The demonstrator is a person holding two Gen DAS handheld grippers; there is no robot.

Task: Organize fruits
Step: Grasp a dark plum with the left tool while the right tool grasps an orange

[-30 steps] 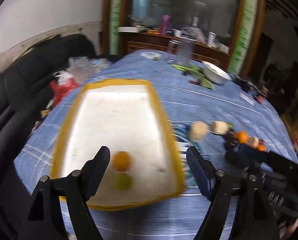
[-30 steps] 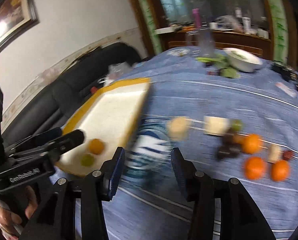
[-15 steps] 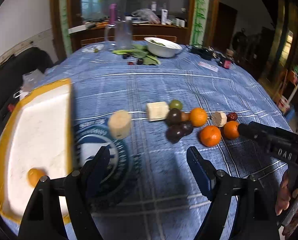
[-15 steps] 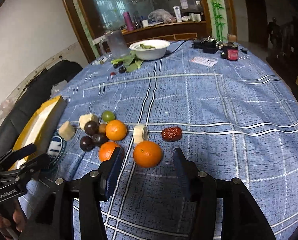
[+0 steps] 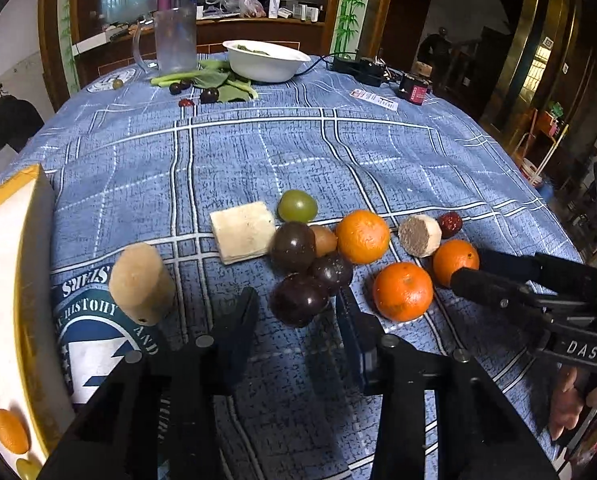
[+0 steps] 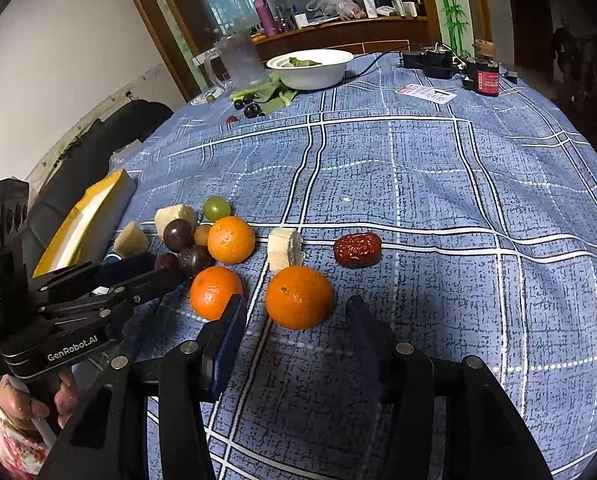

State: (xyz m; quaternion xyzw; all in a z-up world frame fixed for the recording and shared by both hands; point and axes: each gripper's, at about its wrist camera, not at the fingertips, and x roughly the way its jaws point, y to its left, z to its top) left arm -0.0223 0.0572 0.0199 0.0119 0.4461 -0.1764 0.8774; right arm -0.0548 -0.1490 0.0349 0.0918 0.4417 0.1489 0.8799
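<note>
Now the left gripper (image 5: 296,312) stands open, a dark plum (image 5: 299,299) just ahead between its fingertips; the right gripper (image 6: 294,320) gapes around an orange (image 6: 299,297).

On the tabletop lie three oranges (image 6: 299,297), three dark plums (image 5: 298,299), one green grape (image 5: 297,205), one red date (image 6: 356,249) and three pale chunks (image 5: 242,231). The tray (image 5: 2,304) at left holds one small orange fruit (image 5: 10,430) and one yellow-green one (image 5: 27,469). Far off stand one white bowl (image 5: 264,65) and one clear jug (image 5: 175,40).

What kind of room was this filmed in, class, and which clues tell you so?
Probably a home dining room: a round table under a blue checked cloth, a white bowl of greens, and a wooden sideboard cluttered with household items.
</note>
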